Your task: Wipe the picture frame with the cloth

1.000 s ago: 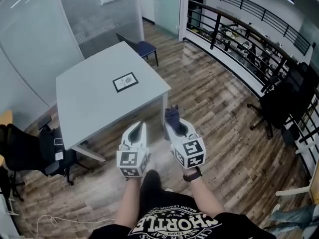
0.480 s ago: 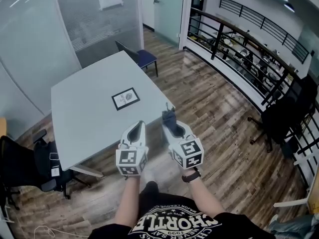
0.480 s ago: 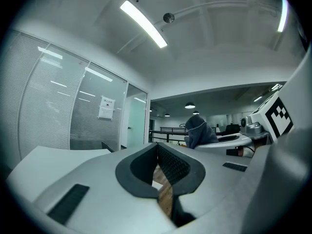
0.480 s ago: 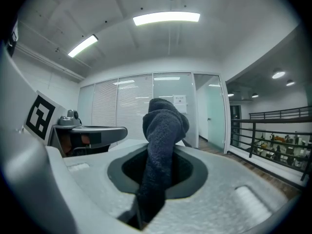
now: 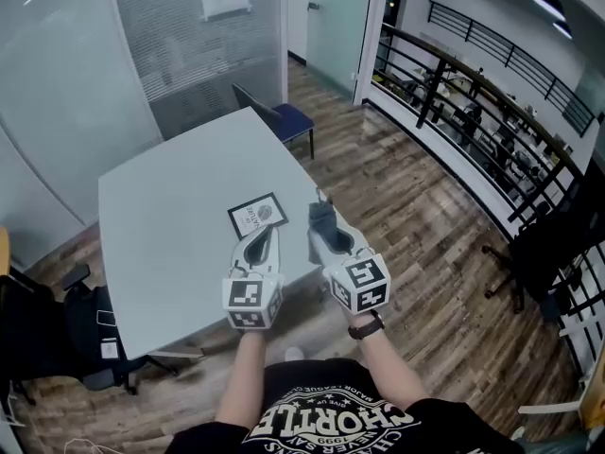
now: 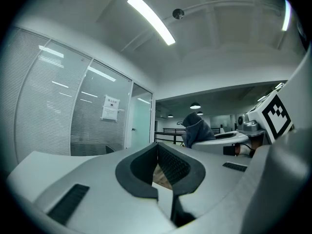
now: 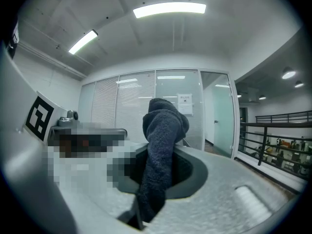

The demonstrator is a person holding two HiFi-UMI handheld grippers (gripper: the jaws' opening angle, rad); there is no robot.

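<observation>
Wiping not yet begun. Grips dark cloth [image 7: 163,145] in right gripper [image 5: 328,237], jaws clamped on it, bunch sticking up above the tips. Left gripper [image 5: 264,239] closed on nothing. Hovers both over counter [image 5: 161,225] edge, near the frame [image 5: 258,215] but apart from it. Frame lies flat near that edge: dark border, pale print inside. Left to do, likely: lower cloth, rub frame.

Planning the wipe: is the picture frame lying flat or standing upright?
Lying flat: the head view shows the picture frame face-up on the grey table, near its closer edge.
</observation>
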